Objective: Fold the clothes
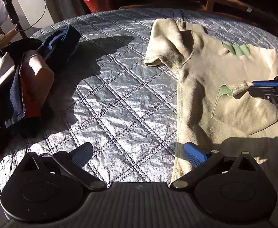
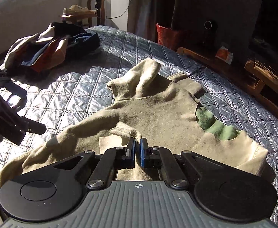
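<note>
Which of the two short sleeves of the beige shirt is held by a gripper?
The sleeve folded over the chest: the right gripper has its jaws shut on its cuff. The other sleeve lies free, pointing toward the clothes pile.

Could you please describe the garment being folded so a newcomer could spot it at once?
On the quilted grey bedcover, away from the dark clothes pile, lies a beige shirt. Green lining shows at its neck, and the right claw pinches its sleeve cuff.

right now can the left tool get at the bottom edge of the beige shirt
Probably yes. The left tool is open and holds nothing, and its right finger already sits at the beige shirt near its lower side seam. Only bare quilted cover lies between. The right tool grips the sleeve cuff, well clear.
</note>
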`<state>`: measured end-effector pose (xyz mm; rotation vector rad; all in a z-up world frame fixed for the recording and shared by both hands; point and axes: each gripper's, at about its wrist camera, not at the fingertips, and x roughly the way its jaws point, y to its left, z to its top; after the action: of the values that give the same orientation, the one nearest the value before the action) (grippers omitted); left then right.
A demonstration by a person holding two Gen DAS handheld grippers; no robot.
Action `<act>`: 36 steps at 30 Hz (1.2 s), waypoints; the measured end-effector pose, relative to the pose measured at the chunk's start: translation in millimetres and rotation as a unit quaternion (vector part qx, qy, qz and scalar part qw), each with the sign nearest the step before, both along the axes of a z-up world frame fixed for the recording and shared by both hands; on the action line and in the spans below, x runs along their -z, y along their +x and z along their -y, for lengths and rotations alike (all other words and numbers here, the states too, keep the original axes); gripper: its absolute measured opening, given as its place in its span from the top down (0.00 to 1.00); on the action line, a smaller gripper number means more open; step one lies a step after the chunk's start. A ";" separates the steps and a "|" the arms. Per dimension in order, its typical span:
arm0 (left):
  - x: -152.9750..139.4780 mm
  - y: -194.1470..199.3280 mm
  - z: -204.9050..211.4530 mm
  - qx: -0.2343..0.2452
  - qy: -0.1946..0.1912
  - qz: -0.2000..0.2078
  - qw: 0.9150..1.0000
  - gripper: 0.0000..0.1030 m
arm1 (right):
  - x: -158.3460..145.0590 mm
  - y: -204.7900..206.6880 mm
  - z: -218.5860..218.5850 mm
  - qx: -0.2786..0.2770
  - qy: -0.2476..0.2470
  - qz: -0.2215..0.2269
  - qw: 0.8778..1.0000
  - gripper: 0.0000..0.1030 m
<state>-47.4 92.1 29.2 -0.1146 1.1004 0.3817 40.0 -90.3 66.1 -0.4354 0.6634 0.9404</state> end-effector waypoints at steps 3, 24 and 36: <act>-2.2 -0.2 -3.5 -0.006 -0.002 0.004 1.000 0.01 | -32.8 -32.8 16.2 0.027 0.055 0.064 0.996 0.93; -11.7 -5.0 -29.8 -0.083 0.026 0.014 0.996 0.01 | 42.0 -58.1 -23.2 0.198 0.094 -0.071 0.973 0.48; -16.1 -15.8 -54.5 -0.122 0.014 0.015 0.992 0.01 | 66.5 -109.7 -66.2 0.098 -0.002 -0.033 0.995 0.40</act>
<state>-63.2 146.6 45.3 -0.2299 1.0533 0.6119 -69.8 -24.1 -0.5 -0.3370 0.7529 0.7706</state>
